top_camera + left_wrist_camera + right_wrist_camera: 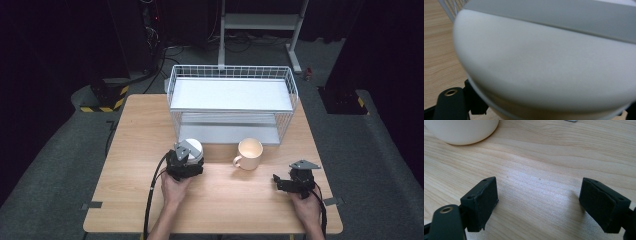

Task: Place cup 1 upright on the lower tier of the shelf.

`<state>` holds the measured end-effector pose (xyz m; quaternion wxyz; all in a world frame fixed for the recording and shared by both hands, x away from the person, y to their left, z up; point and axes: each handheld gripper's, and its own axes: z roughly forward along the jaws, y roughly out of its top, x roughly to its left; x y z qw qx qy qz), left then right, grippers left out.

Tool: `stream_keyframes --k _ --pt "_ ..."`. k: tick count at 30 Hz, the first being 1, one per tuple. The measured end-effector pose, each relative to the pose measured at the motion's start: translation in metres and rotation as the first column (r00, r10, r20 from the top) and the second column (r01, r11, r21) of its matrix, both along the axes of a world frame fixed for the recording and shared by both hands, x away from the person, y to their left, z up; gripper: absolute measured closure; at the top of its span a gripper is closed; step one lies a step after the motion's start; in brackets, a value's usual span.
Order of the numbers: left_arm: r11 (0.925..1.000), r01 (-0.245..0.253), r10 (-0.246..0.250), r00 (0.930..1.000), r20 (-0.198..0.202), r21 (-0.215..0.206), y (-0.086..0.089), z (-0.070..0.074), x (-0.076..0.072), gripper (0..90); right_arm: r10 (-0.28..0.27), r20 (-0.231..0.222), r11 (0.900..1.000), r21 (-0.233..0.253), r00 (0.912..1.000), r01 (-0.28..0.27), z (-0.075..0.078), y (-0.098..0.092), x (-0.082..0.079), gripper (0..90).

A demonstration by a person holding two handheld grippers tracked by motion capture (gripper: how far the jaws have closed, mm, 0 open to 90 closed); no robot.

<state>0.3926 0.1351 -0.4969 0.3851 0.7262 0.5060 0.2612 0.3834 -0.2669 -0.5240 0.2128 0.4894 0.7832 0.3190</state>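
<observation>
Nearest to us in the high view are the person's two hands at the near edge of the table (125, 200), each holding a gripper. The left gripper (186, 162) sits at the white bowl-like cup (192, 148), which stands left of centre, just in front of the wire basket rack (232, 102). In the left gripper view we see that white cup (544, 70) pressed up close, its round wall spanning the space between the black jaws, so we take the claw to be clamped on it, though the blur and closeness make the contact hard to confirm. The right gripper (289, 183) rests low at the near right, well apart from the cream mug (249, 153) standing right of centre. In the right gripper view we see its jaws spread wide with bare wood between them, holding nothing, and the cream mug (461, 130) at the far left. The table is pale wood on a grey floor, and the room behind is dark, with a white stand (260, 22) at the far side.
</observation>
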Motion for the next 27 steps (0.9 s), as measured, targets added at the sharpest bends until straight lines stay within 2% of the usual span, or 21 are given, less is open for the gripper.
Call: stream_keyframes --k 21,27 --pt "0.9997 0.013 -0.014 0.9997 0.022 0.022 0.0001 -0.0005 -0.0031 18.7 0.0 0.0 1.0 0.0 1.0 0.0 0.0 0.0 -0.0001 15.3" --pt "0.9999 0.005 -0.005 0.9998 0.018 0.01 0.0039 -0.0007 -0.0038 18.7 0.0 0.0 1.0 0.0 1.0 0.0 0.0 0.0 0.0 15.3"
